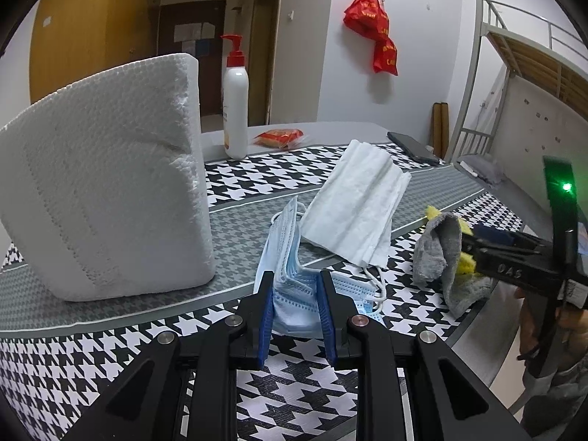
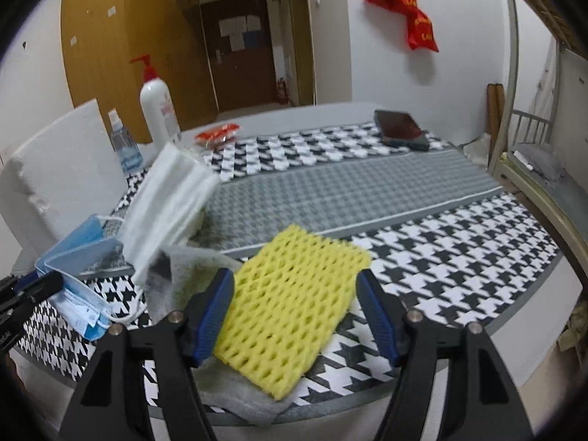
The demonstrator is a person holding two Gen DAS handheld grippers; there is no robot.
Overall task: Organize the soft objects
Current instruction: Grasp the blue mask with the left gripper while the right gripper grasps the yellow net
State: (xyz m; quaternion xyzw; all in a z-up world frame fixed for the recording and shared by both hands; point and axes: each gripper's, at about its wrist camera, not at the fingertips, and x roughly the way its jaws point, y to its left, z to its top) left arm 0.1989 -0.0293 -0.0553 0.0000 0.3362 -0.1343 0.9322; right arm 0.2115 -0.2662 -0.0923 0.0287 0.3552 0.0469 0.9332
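Soft objects: blue face masks (image 1: 294, 290), white face masks (image 1: 358, 202), yellow mesh sponge cloth (image 2: 294, 305) and grey cloth (image 1: 437, 257), all grouped on the near part of the houndstooth table mat (image 2: 459, 257).
Left gripper (image 1: 296, 308): jaws narrowed, pads pressing both sides of the blue face masks stack, which stands on edge on the mat.
Right gripper (image 2: 296, 316): jaws spread wide; the yellow mesh sponge cloth lies between them, the pads not pressing it. Nothing is held.
Yellow cloth position: flat, partly over the grey cloth, near the front table edge.
White masks position: leaning just behind the blue stack, beside the foam block (image 1: 103, 183).
Step in hand (judged): the yellow cloth is laid down and free of the right jaws, while the left steadies the masks.
Next move (judged): lift the right gripper clear without dragging the cloth; place the blue stack neatly beside the other items.
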